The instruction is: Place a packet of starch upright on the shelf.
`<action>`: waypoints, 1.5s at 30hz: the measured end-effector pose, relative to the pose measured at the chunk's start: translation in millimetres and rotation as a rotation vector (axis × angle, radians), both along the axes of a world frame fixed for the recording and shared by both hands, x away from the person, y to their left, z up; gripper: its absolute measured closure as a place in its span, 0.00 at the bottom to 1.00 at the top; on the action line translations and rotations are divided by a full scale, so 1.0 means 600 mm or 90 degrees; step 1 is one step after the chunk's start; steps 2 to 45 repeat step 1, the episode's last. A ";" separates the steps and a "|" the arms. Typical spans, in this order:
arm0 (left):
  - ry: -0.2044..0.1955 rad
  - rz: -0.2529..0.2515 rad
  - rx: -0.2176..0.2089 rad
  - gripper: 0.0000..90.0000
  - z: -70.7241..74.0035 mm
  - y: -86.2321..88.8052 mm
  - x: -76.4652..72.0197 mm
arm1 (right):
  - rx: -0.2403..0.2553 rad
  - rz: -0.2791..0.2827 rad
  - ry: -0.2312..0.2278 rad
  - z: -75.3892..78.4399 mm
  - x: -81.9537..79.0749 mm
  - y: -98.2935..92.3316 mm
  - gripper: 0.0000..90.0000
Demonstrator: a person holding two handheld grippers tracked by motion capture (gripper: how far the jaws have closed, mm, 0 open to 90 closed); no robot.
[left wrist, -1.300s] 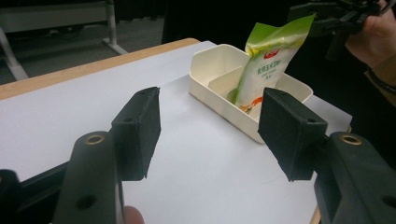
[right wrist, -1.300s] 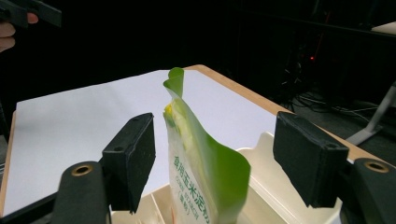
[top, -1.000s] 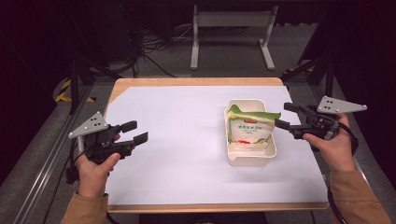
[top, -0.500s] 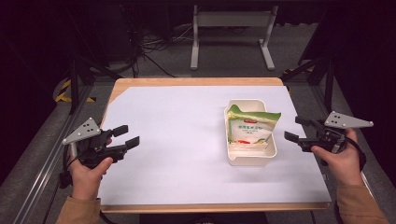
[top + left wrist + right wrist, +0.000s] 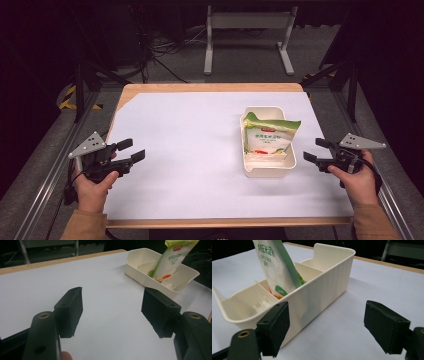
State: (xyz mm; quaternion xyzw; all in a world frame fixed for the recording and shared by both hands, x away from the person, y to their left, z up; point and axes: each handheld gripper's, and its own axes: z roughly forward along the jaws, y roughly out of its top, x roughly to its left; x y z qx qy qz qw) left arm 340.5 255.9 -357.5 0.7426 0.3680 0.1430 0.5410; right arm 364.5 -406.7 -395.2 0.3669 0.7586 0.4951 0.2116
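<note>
One camera sits high up above my side of the table (image 5: 190, 130) and looks forward and down, so it sees the whole white top and the dark floor past it. A small camera rides on my left tongs (image 5: 111, 312), low and close to the table top, looking across it toward the cream box (image 5: 140, 265) far off. Another rides on my right tongs (image 5: 325, 325), also low, looking right along the side of that same box (image 5: 319, 290) from very near. All three views share the box and the white table.
</note>
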 end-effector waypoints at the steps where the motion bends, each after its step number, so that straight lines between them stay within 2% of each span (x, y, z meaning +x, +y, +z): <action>1: 0.003 0.002 0.001 0.36 -0.003 0.001 0.001 | -0.005 -0.001 0.000 -0.002 0.000 0.001 0.23; 45: 0.003 0.002 0.001 0.36 -0.003 0.001 0.001 | -0.005 -0.001 0.000 -0.002 0.000 0.001 0.23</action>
